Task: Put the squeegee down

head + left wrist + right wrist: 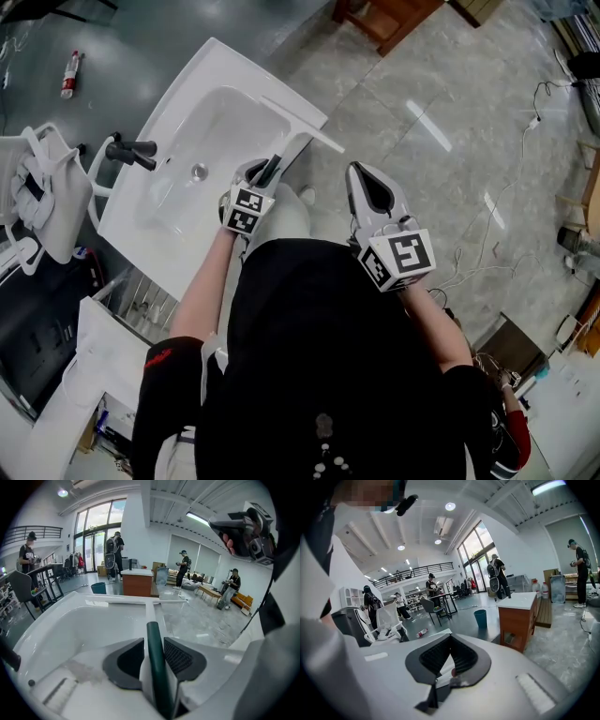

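Observation:
The squeegee [300,127] lies with its white blade across the far right rim of the white sink [187,103]. Its dark green handle [154,653] runs back between the jaws of my left gripper [265,169]. In the left gripper view a thin gap shows on each side of the handle, so the pads [126,660] are not pressing on it and the left gripper [153,641] is open. My right gripper [358,173] hangs to the right of the sink over the floor. It holds nothing, and its tips [450,639] meet.
A black faucet [131,152] stands at the sink's left rim. A white chair [42,192] is further left, with a bottle [69,73] on the floor beyond it. Cables [469,262] trail over the tiles at right. Wooden furniture [384,19] stands at the far side.

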The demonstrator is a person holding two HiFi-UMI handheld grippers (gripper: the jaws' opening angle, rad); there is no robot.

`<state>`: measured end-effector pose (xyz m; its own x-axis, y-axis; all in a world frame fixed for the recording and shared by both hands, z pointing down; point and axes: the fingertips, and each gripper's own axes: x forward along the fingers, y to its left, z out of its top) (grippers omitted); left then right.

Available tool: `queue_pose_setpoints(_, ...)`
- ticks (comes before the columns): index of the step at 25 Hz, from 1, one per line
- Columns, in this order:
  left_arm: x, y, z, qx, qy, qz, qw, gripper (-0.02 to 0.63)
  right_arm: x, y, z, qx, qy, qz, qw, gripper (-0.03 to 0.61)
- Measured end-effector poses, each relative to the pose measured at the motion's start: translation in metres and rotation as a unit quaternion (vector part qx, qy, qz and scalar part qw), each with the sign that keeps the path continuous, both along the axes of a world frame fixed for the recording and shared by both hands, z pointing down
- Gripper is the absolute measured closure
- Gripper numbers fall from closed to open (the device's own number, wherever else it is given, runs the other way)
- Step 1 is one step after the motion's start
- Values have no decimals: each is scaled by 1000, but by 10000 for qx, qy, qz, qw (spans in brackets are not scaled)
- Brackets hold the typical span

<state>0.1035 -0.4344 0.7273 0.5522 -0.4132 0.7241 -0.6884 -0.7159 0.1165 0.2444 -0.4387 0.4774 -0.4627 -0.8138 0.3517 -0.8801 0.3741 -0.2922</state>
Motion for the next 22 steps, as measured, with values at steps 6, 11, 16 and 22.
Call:
queue_pose_setpoints(6,-2,3,-11,84,147,-65,9998,446,-4,3,1,-13,-11,-48,10000,575)
queue_pose_setpoints(11,-14,3,-22,196,253,-354,9989,443,-12,5,2,-15,-48,-100,9999,576)
queue_pose_setpoints(16,-25,5,-48,392,521,-623,9959,445,-27,11,4,-21,-108,-249,9996,575)
queue_pose_setpoints(22,-43,12,-93,845,800,-988,9883,506,-57,18,4,-52,-190,-523,9984,577)
